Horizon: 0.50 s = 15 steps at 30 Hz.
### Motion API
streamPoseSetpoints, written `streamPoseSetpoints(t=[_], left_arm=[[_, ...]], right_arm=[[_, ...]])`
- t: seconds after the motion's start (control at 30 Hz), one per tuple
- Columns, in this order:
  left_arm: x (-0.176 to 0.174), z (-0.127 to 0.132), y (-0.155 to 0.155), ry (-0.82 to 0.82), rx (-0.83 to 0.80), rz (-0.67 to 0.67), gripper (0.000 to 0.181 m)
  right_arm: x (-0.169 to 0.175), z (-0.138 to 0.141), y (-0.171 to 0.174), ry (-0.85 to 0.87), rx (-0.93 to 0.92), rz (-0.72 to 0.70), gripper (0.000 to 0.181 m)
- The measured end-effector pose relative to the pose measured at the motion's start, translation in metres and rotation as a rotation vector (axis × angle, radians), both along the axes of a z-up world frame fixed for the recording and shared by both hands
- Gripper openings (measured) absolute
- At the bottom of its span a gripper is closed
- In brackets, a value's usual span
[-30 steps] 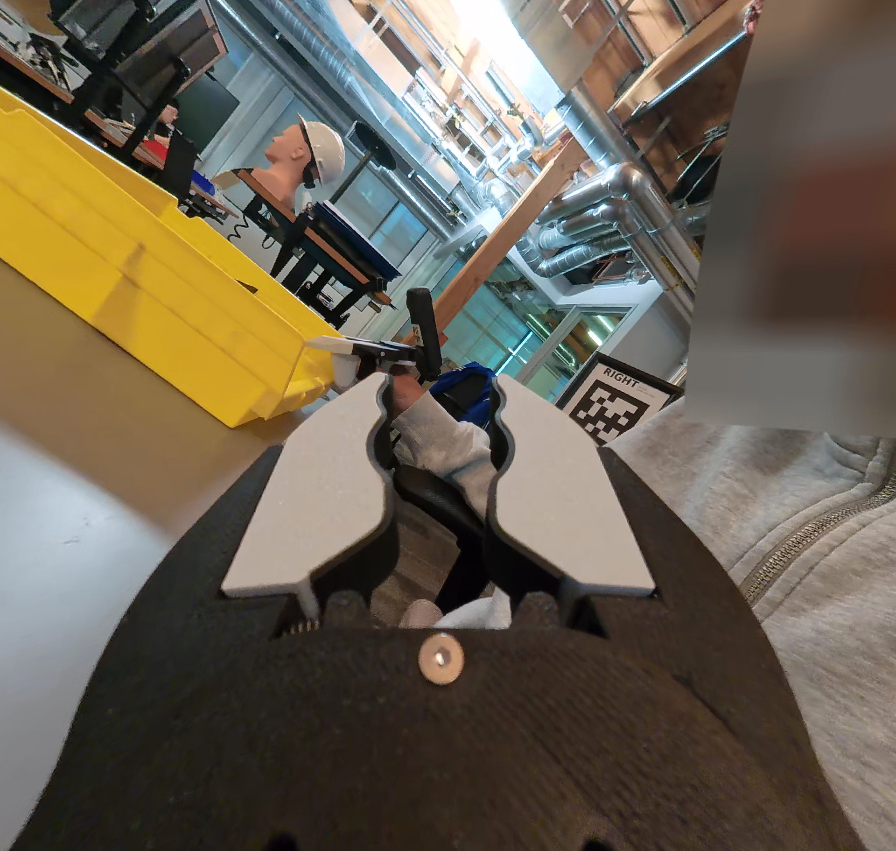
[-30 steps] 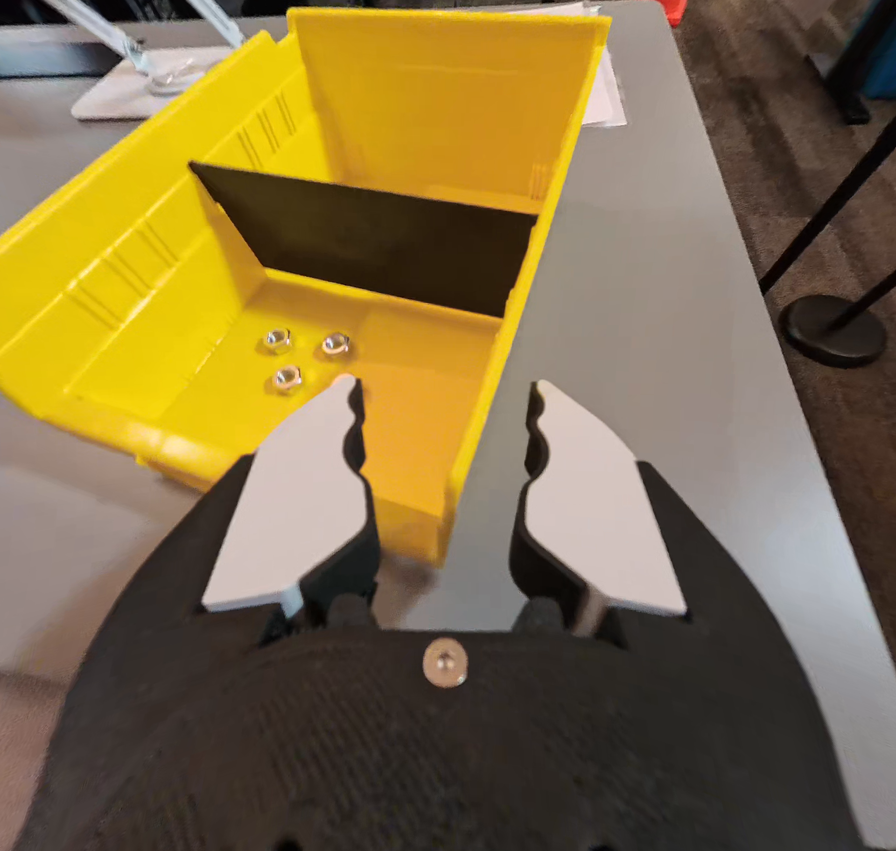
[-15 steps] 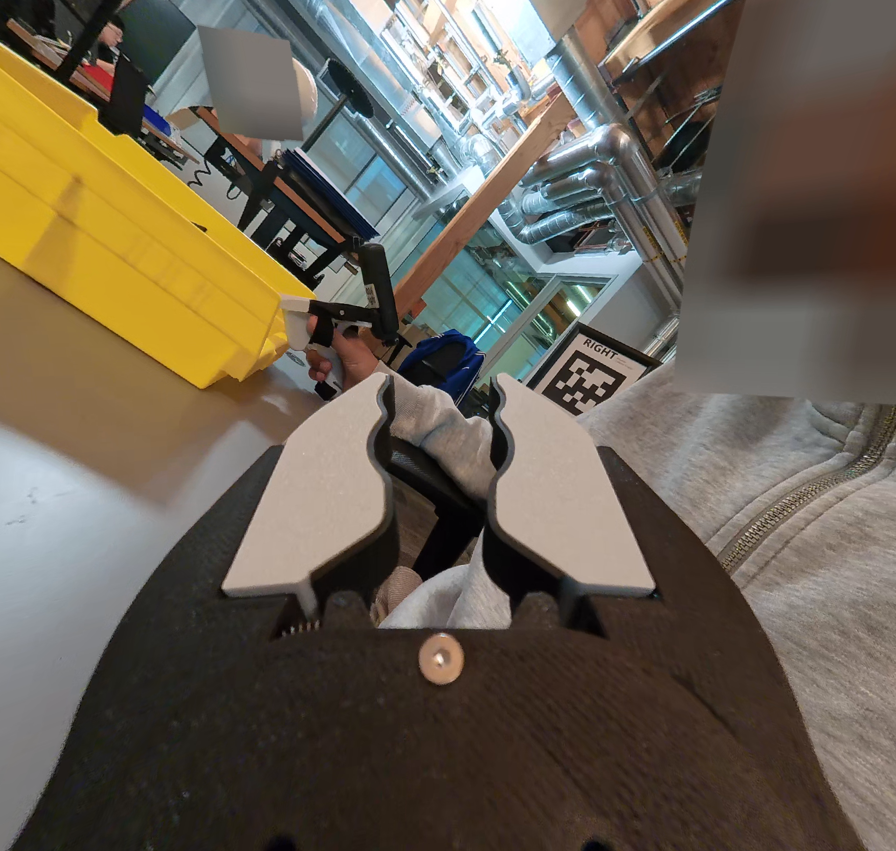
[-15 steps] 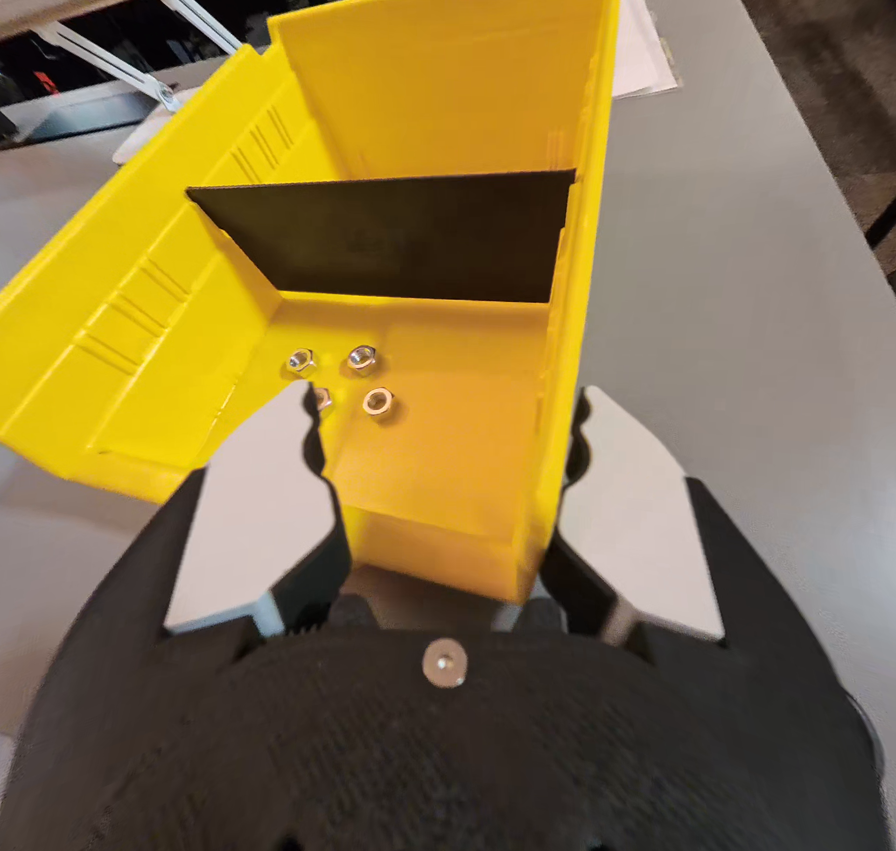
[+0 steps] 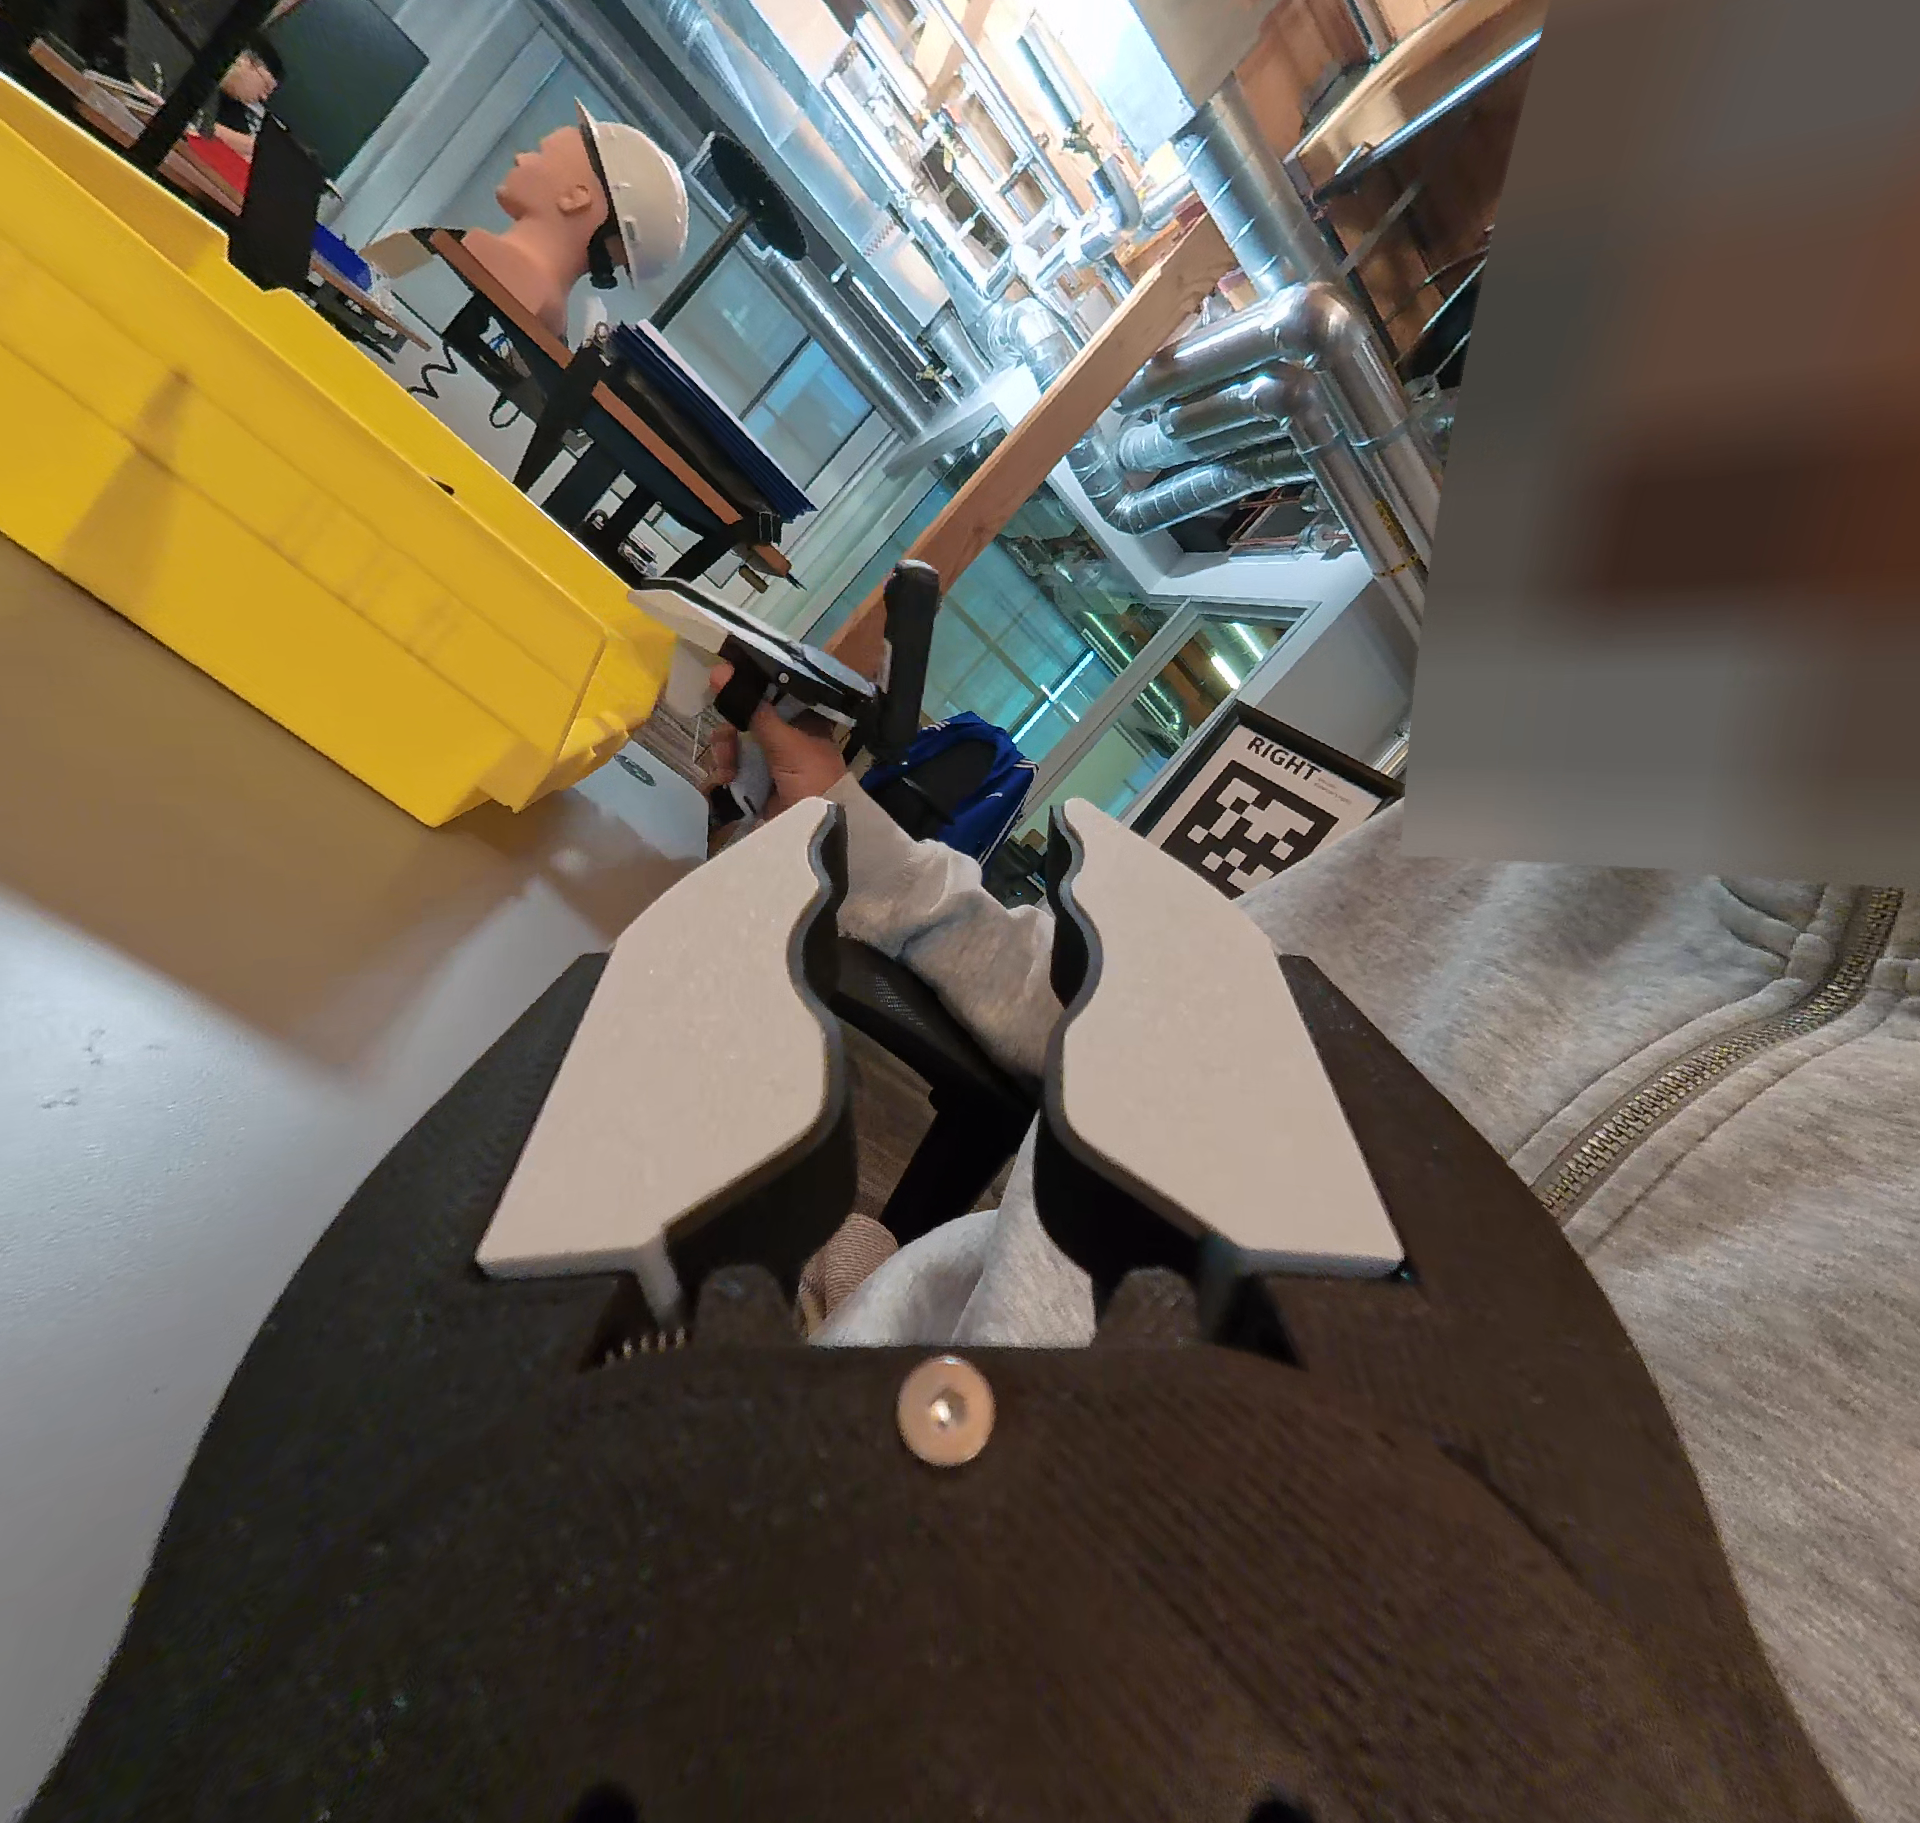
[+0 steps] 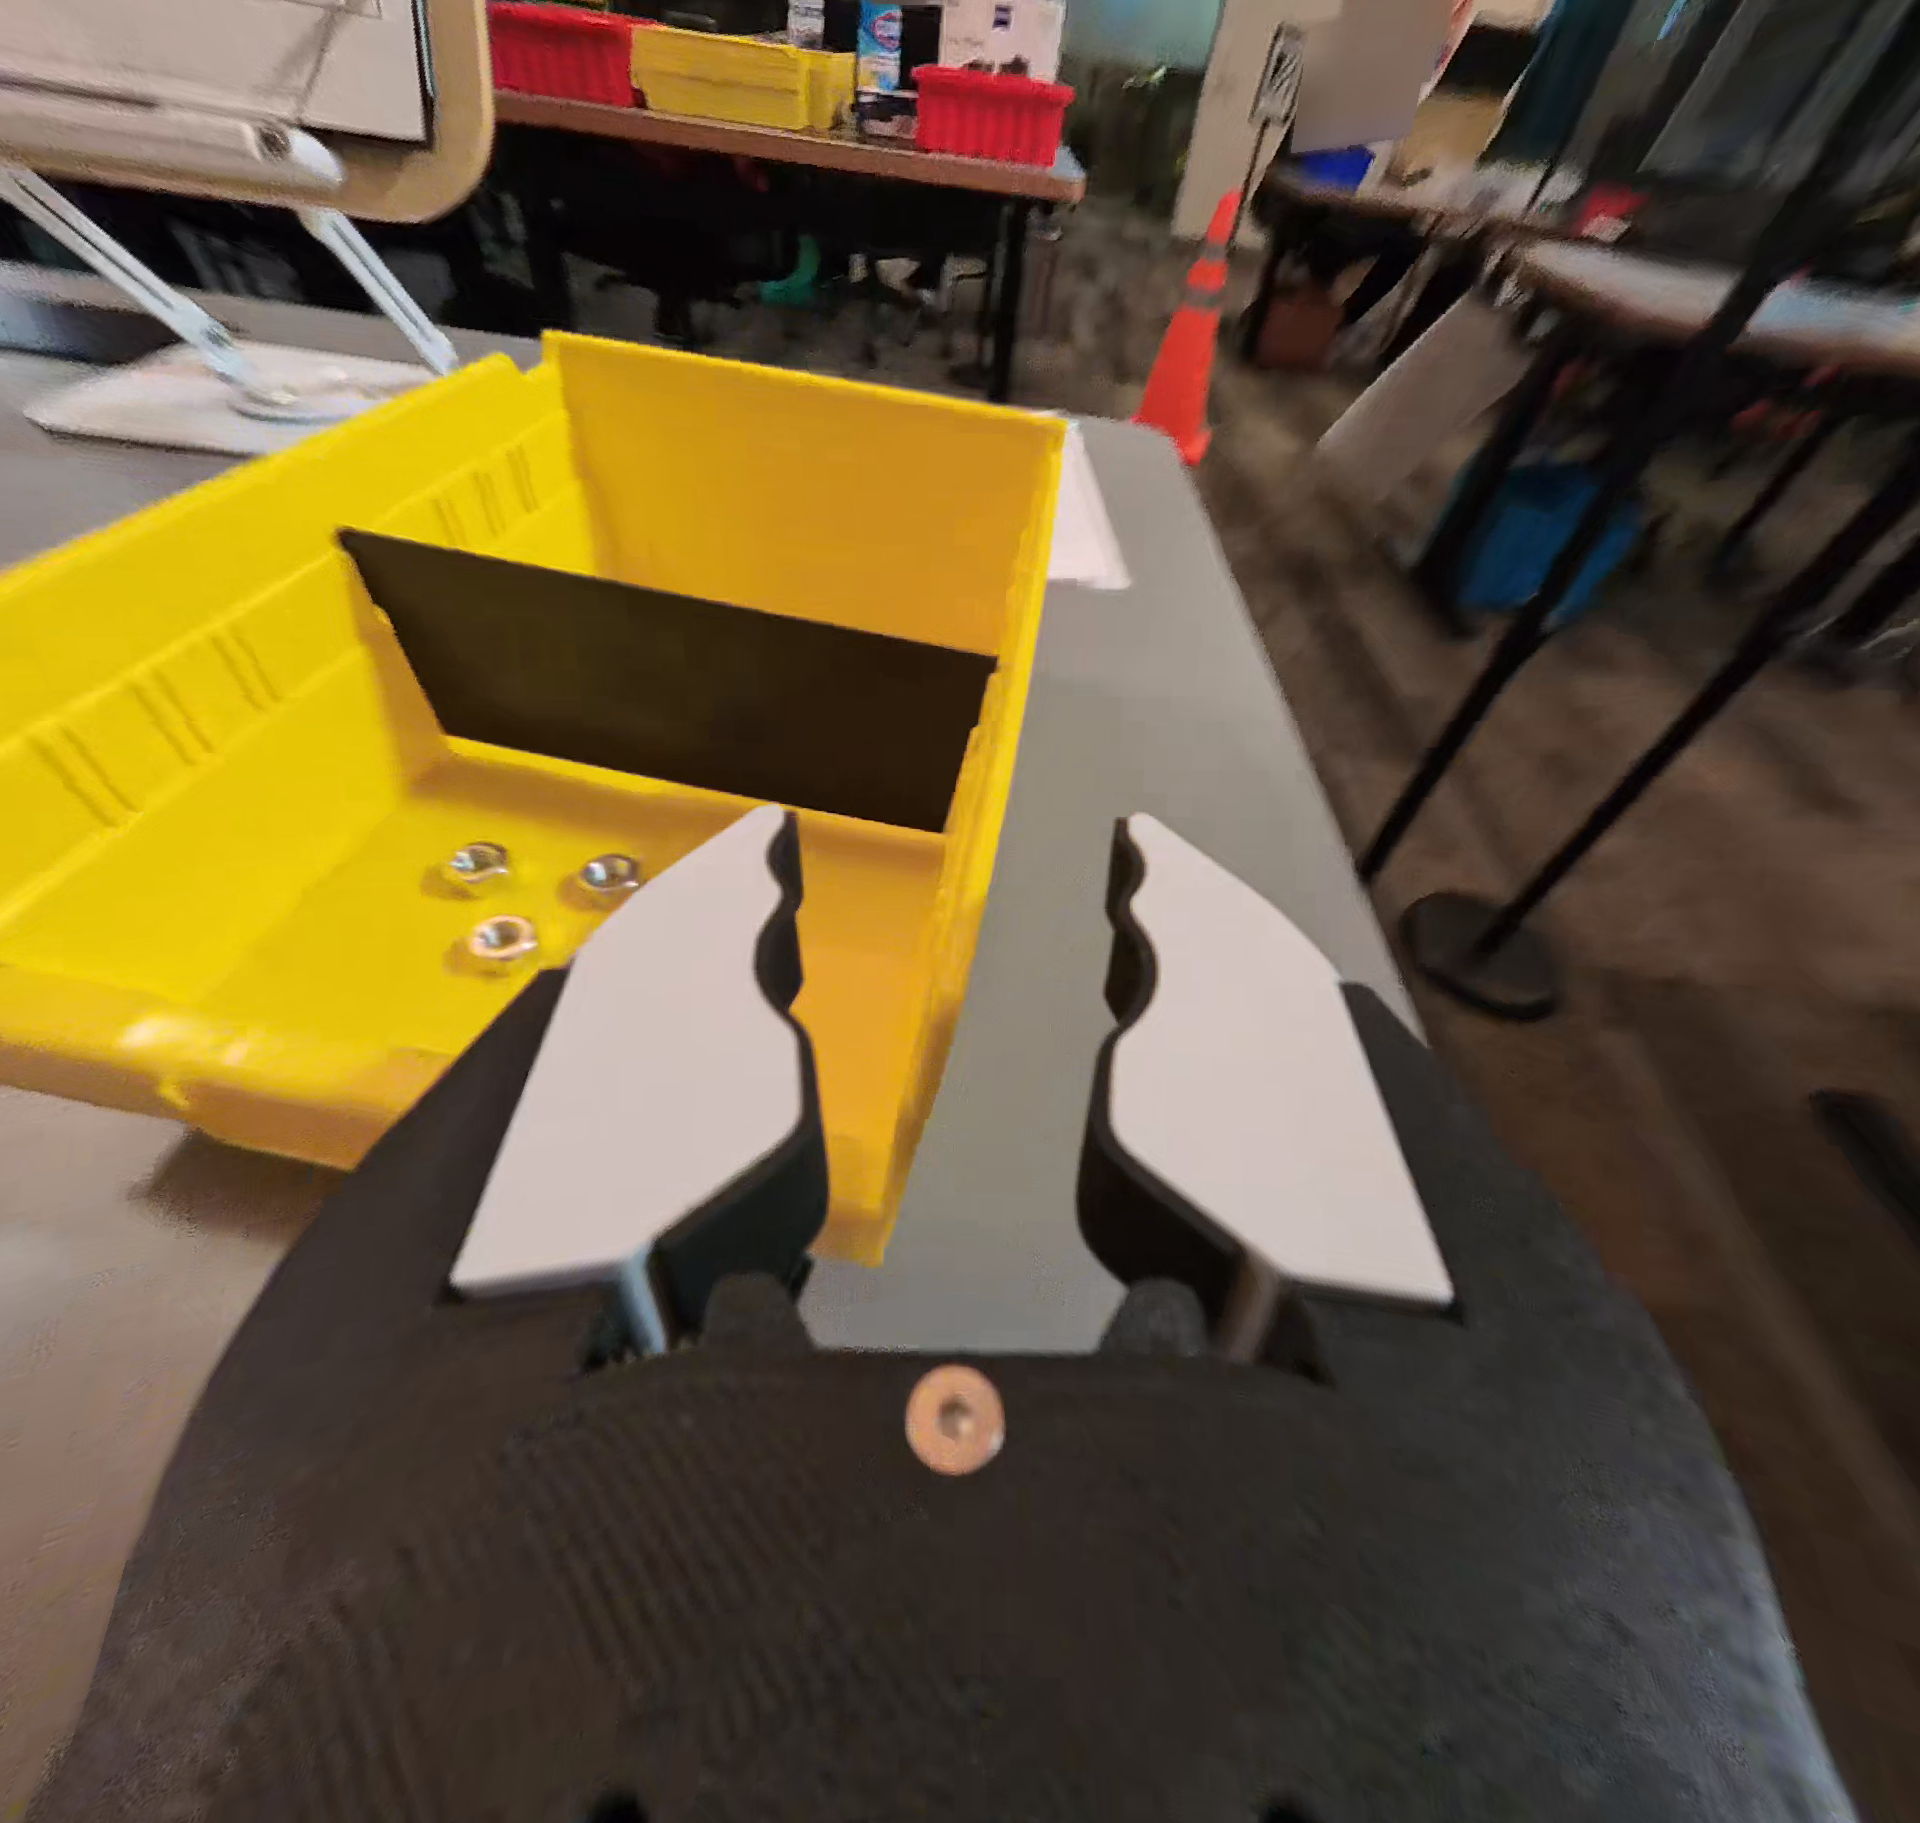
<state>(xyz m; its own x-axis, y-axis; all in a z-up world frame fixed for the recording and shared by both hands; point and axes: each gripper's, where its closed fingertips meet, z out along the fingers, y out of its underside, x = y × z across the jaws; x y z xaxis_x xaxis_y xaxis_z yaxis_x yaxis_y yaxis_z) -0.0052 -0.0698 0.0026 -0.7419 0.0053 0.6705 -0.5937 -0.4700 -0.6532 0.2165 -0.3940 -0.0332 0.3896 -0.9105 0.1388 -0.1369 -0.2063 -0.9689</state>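
My right hand-held gripper (image 6: pixel 954 843) hangs empty, jaws apart, over the yellow bin's (image 6: pixel 800 443) near corner; I'd centre above the nuts (image 6: pixel 503 940) first. Left hand-held gripper (image 5: pixel 940 833), parted too, holds nothing.

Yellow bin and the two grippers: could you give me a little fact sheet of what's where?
bin: yellow, on grey table
divider: black, splits the bin across
nuts: three visible, near compartment
right gripper: open, empty, above the bin's near right corner
left gripper: open, empty, pointing at a grey sleeve
cone: orange, on floor beyond table
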Motion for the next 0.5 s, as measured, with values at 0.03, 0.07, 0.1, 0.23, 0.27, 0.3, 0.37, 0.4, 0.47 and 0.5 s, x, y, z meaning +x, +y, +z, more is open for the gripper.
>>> streamPoseSetpoints(t=[0.03, 0.07, 0.1, 0.23, 0.27, 0.3, 0.37, 0.4, 0.47, 0.5], left_arm=[[0.000, 0.000, 0.000, 0.001, 0.000, -0.001, 0.037], [0.000, 0.000, 0.000, 0.002, -0.002, -0.003, 0.037], [0.000, 0.000, 0.000, 0.003, -0.003, -0.004, 0.037], [-0.001, 0.001, 0.000, -0.002, -0.002, -0.003, 0.037], [-0.001, 0.001, 0.000, -0.003, -0.001, -0.002, 0.037], [-0.001, 0.001, 0.000, -0.003, -0.001, -0.002, 0.037], [-0.002, 0.002, 0.000, -0.003, -0.002, -0.003, 0.037], [-0.002, 0.002, 0.000, -0.004, -0.001, -0.004, 0.037], [-0.003, 0.002, -0.001, -0.006, 0.001, -0.003, 0.037], [-0.003, 0.002, -0.001, -0.007, 0.001, -0.004, 0.037]], right_arm=[[-0.002, 0.005, -0.001, -0.031, -0.043, -0.019, 0.056], [-0.004, 0.011, -0.002, -0.061, -0.079, -0.045, 0.049], [-0.006, 0.018, -0.004, -0.096, -0.116, -0.072, 0.036], [-0.018, 0.047, -0.001, -0.234, -0.210, -0.107, 0.000], [-0.020, 0.053, -0.003, -0.261, -0.217, -0.135, 0.000], [-0.022, 0.056, -0.003, -0.280, -0.225, -0.144, 0.000], [-0.025, 0.063, -0.003, -0.318, -0.229, -0.158, 0.000], [-0.025, 0.065, -0.005, -0.325, -0.226, -0.169, 0.000], [-0.025, 0.065, -0.006, -0.318, -0.217, -0.173, 0.000], [-0.025, 0.063, -0.005, -0.310, -0.214, -0.163, 0.000]])
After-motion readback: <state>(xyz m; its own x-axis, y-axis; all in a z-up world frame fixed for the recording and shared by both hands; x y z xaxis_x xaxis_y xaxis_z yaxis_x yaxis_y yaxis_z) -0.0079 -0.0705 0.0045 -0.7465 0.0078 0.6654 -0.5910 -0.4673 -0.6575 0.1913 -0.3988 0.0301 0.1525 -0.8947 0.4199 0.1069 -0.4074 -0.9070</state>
